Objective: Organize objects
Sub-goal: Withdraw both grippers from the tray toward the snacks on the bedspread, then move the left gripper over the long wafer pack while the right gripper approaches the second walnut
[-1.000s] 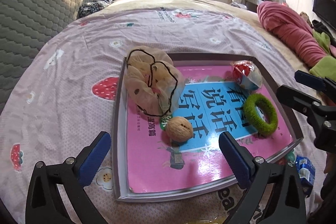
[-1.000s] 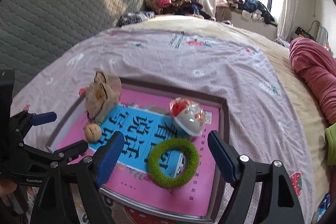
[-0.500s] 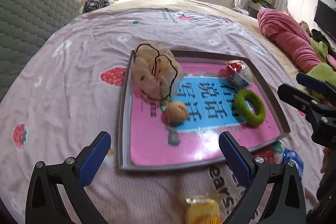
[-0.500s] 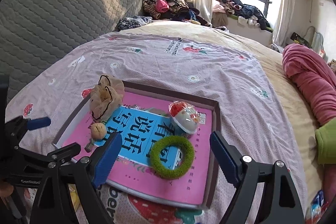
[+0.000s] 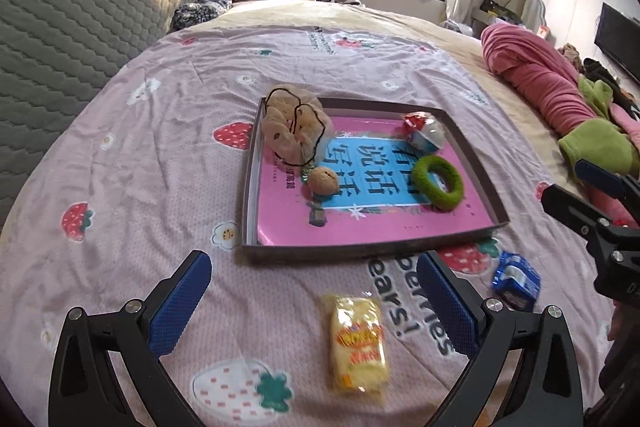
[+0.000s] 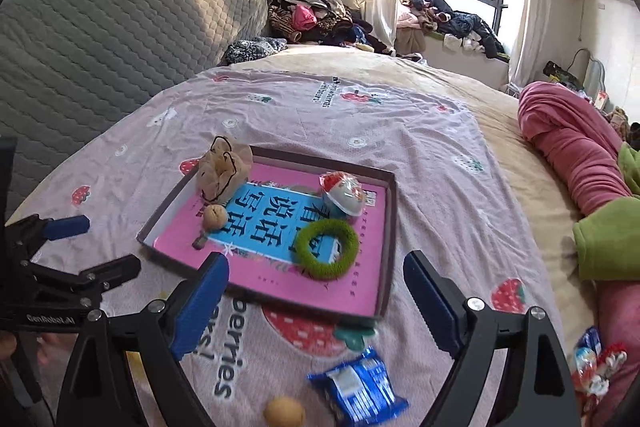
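A shallow dark box with a pink book in its bottom lies on the bed. In it are a beige scrunchie, a walnut, a green ring and a red-white wrapped snack. On the sheet in front lie a yellow snack pack, a blue packet and a small round brown item. My left gripper and right gripper are open and empty, above the sheet in front of the box.
The strawberry-print sheet covers the bed. A grey quilted headboard stands at the left. A pink blanket roll and green cloth lie at the right. Red-white wrapped snacks lie at the near right. Clothes pile up by the window.
Both grippers have drawn back from the box and risen. The yellow pack, blue packet and round brown item have come into view in front of the box.
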